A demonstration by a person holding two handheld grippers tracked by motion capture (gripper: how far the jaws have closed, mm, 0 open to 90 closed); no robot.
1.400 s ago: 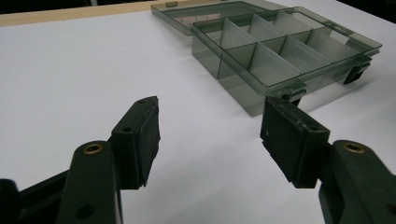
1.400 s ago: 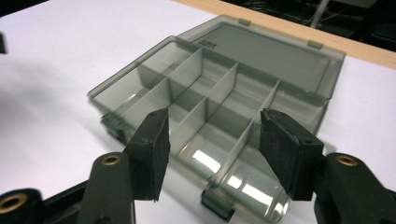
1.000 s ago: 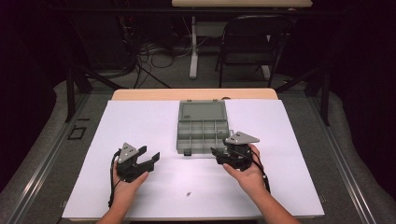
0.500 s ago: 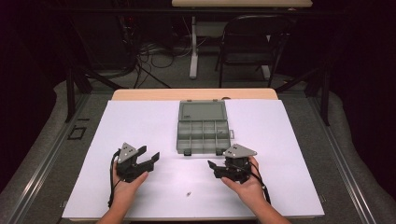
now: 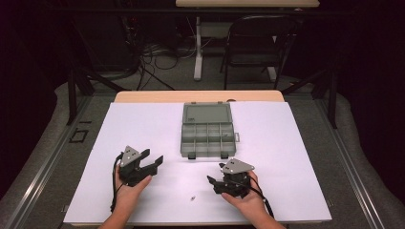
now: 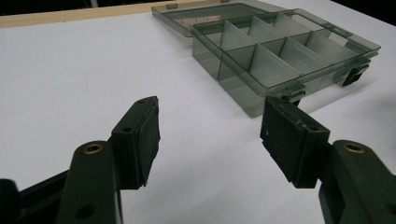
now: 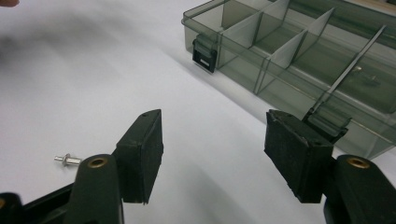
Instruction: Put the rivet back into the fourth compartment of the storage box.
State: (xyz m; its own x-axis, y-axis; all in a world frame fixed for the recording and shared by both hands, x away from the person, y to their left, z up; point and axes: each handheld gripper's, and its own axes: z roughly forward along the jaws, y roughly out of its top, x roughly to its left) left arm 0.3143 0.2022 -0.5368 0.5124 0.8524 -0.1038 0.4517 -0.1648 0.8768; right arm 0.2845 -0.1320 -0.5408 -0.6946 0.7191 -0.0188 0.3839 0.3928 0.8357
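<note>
A grey see-through compartment box (image 5: 208, 131) lies open mid-table, its lid flat behind it. A small silver screw (image 5: 192, 196) rests on the white sheet near the front edge. My left gripper (image 5: 154, 158) is open, low over the sheet and aimed at the box's near left corner (image 6: 243, 100); nothing is between its pads (image 6: 212, 112). My right gripper (image 5: 215, 175) points left just right of the screw (image 7: 65, 159). Its jaws have just been opening and stand wide with nothing between them (image 7: 215, 121). The box's latch side (image 7: 204, 53) lies ahead of it.
A white sheet (image 5: 286, 143) covers the table, with a strip of wood (image 5: 143, 97) showing at the far edge. A dark chair (image 5: 260, 43) and floor cables (image 5: 153, 57) lie beyond the table. One box compartment (image 7: 366, 74) holds a few small metal bits.
My right gripper has come back from beside the box's near right corner toward the front edge, lower and a little left, nearer the screw. The left gripper has not moved.
</note>
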